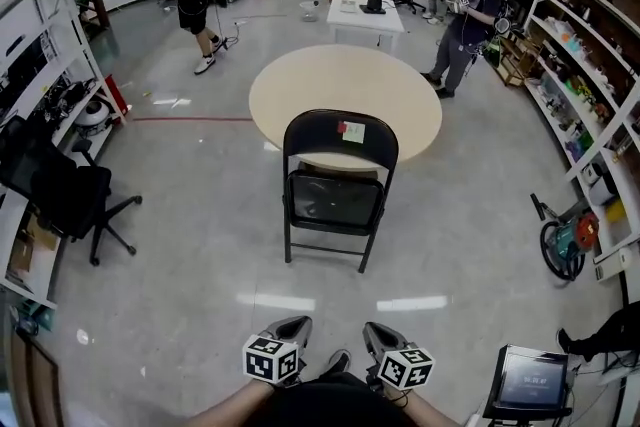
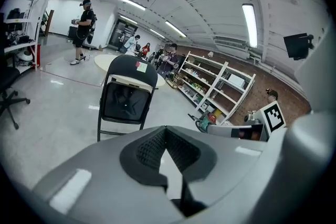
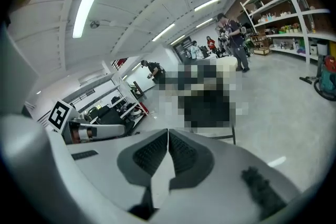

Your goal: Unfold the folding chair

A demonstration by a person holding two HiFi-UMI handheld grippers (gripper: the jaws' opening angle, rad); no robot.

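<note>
Not much progress yet. The black metal folding chair (image 1: 335, 185) stands just in front of the round beige table (image 1: 300, 85), on the near side, backrest almost against the table edge. Its seat panel looks tipped up flat toward the backrest, so it's probably still folded (hard to be sure from this angle). Basically the whole job is left: walk up, grab it, swing the seat down.

The left gripper (image 1: 290, 327) and right gripper (image 1: 380, 331) hang low by the person's body, well short of the table and the chair, both with jaws pressed together on nothing.

Only container-ish thing: the white metal shelving rack (image 2: 216, 86) off to the table's right, loaded with small items too tiny to name.
</note>
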